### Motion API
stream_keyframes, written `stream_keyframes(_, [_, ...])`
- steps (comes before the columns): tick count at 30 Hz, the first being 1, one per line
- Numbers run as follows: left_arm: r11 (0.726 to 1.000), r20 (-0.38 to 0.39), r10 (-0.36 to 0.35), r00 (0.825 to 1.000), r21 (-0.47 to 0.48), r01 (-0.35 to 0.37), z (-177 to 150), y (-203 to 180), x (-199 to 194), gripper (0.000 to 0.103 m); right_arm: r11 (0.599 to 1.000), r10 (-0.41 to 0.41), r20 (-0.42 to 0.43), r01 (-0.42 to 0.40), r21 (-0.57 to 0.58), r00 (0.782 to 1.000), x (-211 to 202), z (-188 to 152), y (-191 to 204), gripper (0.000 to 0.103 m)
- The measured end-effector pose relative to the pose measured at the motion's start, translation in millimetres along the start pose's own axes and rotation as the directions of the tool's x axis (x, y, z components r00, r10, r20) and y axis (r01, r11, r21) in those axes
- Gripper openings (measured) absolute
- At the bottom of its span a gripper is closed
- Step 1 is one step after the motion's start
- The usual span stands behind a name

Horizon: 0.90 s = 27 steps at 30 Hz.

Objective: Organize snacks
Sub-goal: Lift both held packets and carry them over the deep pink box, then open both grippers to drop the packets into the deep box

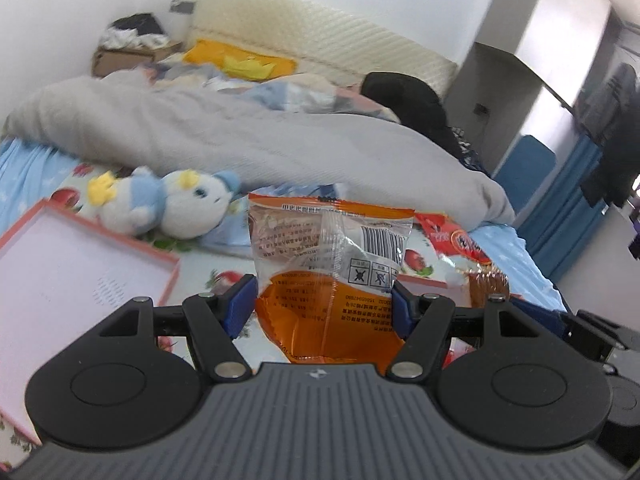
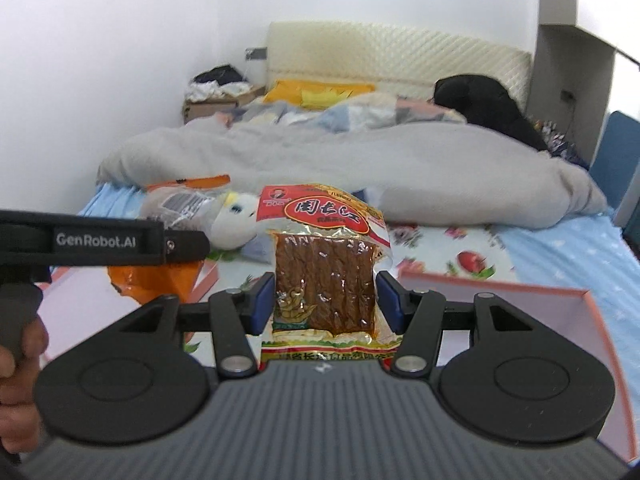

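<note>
In the left wrist view my left gripper (image 1: 324, 304) is shut on an orange and clear snack packet (image 1: 328, 248), whose barcode side faces the camera. It hangs above the bed. In the right wrist view my right gripper (image 2: 326, 304) is shut on a red-labelled packet of brown sticks (image 2: 324, 272), also held clear of the sheet. The orange packet (image 2: 160, 280) shows at the left of that view, beside a finger (image 2: 184, 246) of the left gripper. The red-labelled packet (image 1: 460, 240) appears at the right in the left wrist view.
Two pink-rimmed shallow boxes lie on the patterned sheet, one at the left (image 1: 60, 264) and one at the right (image 2: 520, 296). A blue and white plush toy (image 1: 176, 204) lies ahead, with a grey duvet (image 1: 240, 128) behind it. A person's hand (image 2: 20, 360) grips the left handle.
</note>
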<state>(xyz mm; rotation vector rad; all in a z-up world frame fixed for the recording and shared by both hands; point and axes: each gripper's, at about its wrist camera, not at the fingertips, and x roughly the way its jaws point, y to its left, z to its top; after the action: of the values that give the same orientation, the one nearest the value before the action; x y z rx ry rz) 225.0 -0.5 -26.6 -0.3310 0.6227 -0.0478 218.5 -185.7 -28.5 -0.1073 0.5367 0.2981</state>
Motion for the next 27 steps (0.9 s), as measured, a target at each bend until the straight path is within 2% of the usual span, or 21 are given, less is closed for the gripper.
stream_keyframes(7, [0.996,0.009,-0.052,0.999,0.073,0.051,16,-50,3,0.072,0.996,-0.076,0.063,0.073,0.058,0.995,-21,10,-38,0.057])
stream_keyframes(12, [0.988,-0.018,-0.095,0.995,0.12,0.097,13,-90,16,0.072,0.989,-0.131,0.06,0.126,0.083,0.99,-25,7,-68,0.057])
stream_keyframes(19, [0.976,-0.111,-0.126,0.986,0.163,0.143,-7,-136,55,0.072,0.975,-0.179,-0.005,0.178,0.13,0.984,-16,-17,-109,0.057])
stream_keyframes(27, [0.962,-0.226,-0.112,0.968,0.219,0.163,-35,-167,105,0.072,0.953,-0.181,-0.121,0.204,0.222,0.976,5,-54,-150,0.057])
